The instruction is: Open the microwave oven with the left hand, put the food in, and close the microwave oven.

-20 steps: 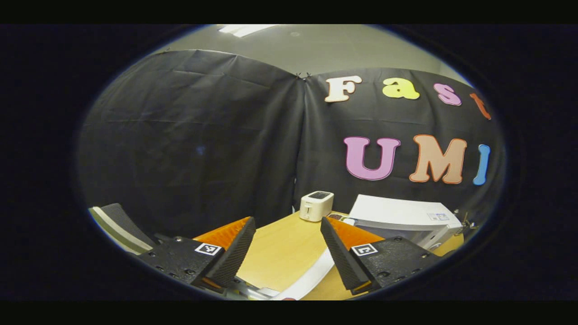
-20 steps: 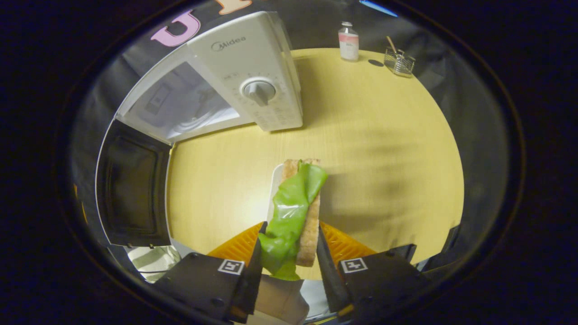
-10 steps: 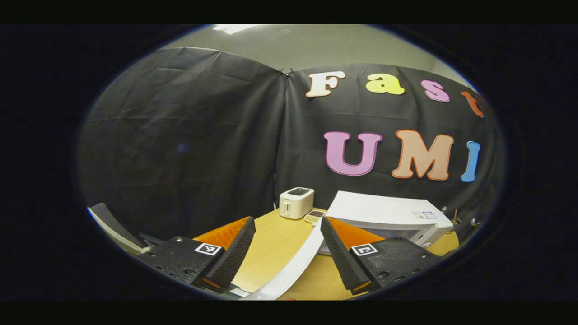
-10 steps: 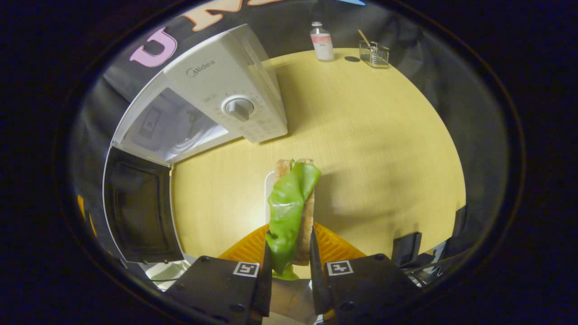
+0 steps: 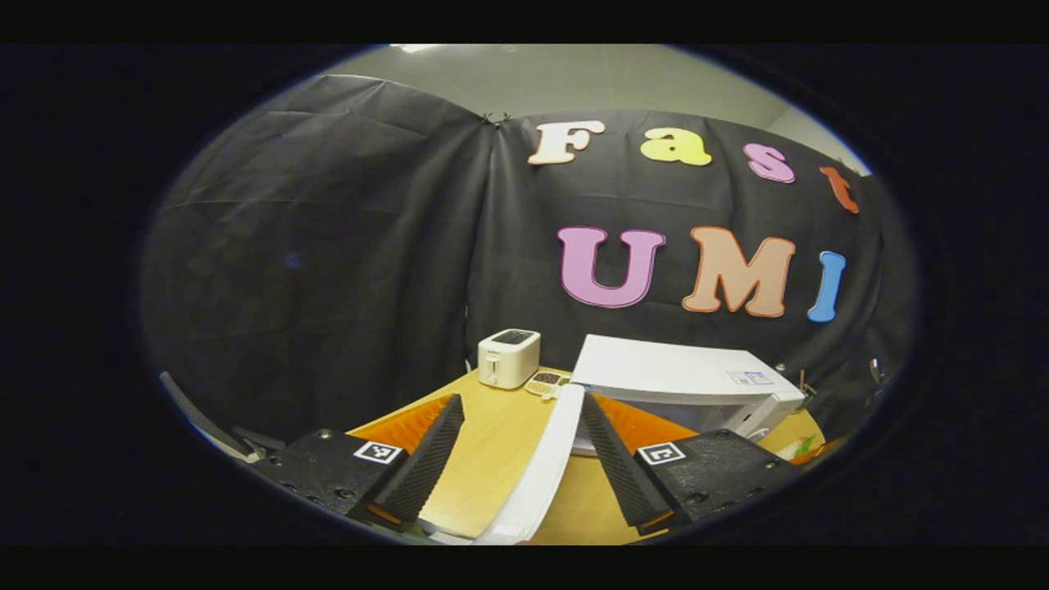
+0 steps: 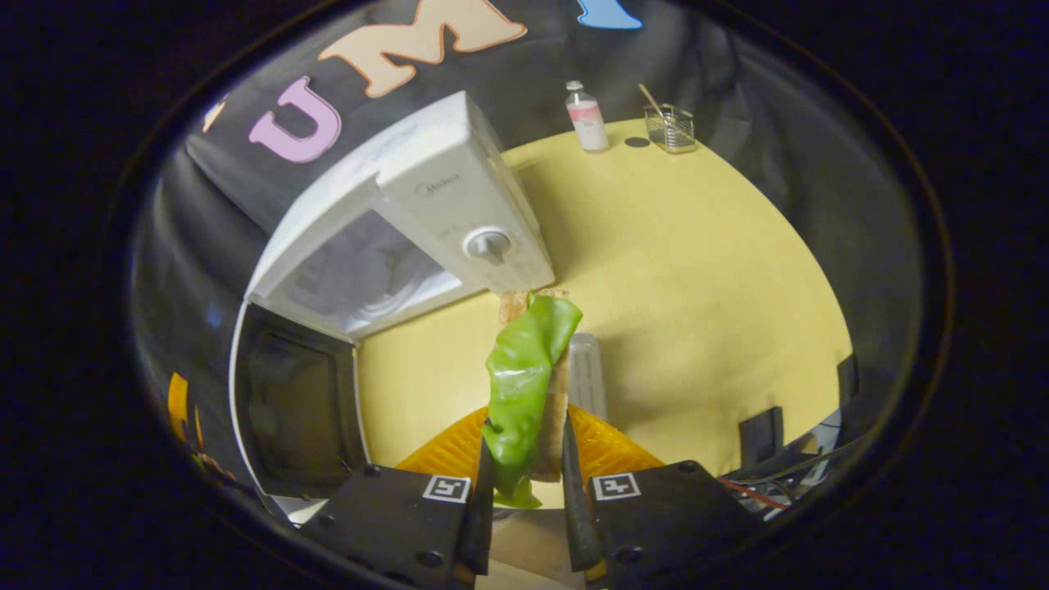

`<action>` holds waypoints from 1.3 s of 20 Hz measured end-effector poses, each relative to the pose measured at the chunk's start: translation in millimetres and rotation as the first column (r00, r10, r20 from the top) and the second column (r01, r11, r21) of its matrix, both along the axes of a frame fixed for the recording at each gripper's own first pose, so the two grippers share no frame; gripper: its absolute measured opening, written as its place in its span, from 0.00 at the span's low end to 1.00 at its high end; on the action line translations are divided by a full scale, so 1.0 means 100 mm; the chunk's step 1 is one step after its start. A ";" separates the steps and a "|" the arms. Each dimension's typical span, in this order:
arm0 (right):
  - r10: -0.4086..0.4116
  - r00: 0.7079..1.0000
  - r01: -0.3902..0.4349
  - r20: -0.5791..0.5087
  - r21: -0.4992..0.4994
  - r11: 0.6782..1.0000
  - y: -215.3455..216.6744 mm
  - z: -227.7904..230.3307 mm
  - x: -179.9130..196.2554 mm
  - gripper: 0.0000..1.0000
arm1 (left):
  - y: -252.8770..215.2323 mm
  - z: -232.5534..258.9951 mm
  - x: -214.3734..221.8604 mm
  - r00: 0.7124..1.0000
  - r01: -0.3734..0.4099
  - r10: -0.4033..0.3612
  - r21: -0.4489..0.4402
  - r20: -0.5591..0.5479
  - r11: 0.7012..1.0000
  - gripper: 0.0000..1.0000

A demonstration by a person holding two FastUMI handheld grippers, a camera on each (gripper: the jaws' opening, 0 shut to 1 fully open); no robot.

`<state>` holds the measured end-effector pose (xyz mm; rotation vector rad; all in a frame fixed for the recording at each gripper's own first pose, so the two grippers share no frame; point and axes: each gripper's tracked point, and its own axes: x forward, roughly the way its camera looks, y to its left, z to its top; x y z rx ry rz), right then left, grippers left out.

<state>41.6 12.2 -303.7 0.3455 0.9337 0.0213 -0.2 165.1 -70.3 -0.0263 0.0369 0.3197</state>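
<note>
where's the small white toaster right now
In the left gripper view, the toaster stands at the far edge of the wooden table, against the black cloth wall, just left of the microwave.

Brand name on microwave [image 6: 459,192] control panel, right gripper view: small grey lettering above dial [image 6: 488,243], at about 11 o'clock from held food; too blurred to read with certainty. Tick marks around dial illegible. Sticker [image 5: 747,378] on microwave top, left gripper view, 4 o'clock: print too small. Bottle [image 6: 584,117] label at 12 o'clock: unreadable. Square coded markers on gripper bodies: no text.
</note>
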 end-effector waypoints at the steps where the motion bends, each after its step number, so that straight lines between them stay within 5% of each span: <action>1: -0.001 1.000 0.000 0.016 0.038 0.999 0.11 0.03 -0.01 0.40 | 0.03 -0.02 0.00 1.000 0.018 -0.018 0.005 -0.013 1.000 0.89; 5: -0.023 0.996 0.003 0.089 0.213 0.977 0.66 0.21 0.00 0.40 | 0.14 -0.06 -0.01 0.998 0.058 -0.058 0.003 -0.032 0.998 0.89; 12: -0.044 0.977 -0.057 0.210 0.454 0.889 1.68 0.36 0.29 0.39 | 0.22 -0.14 -0.04 0.991 0.125 -0.126 -0.016 -0.052 0.992 0.89; 18: -0.073 0.951 -0.077 0.301 0.457 0.886 2.10 0.20 0.75 0.39 | 0.44 -0.10 -0.03 0.992 0.115 -0.114 0.021 -0.047 0.993 0.89; 26: -0.135 0.927 -0.002 0.350 0.365 0.931 2.21 -0.18 1.43 0.39 | 0.52 -0.19 -0.02 0.990 0.115 -0.115 0.003 -0.076 0.993 0.89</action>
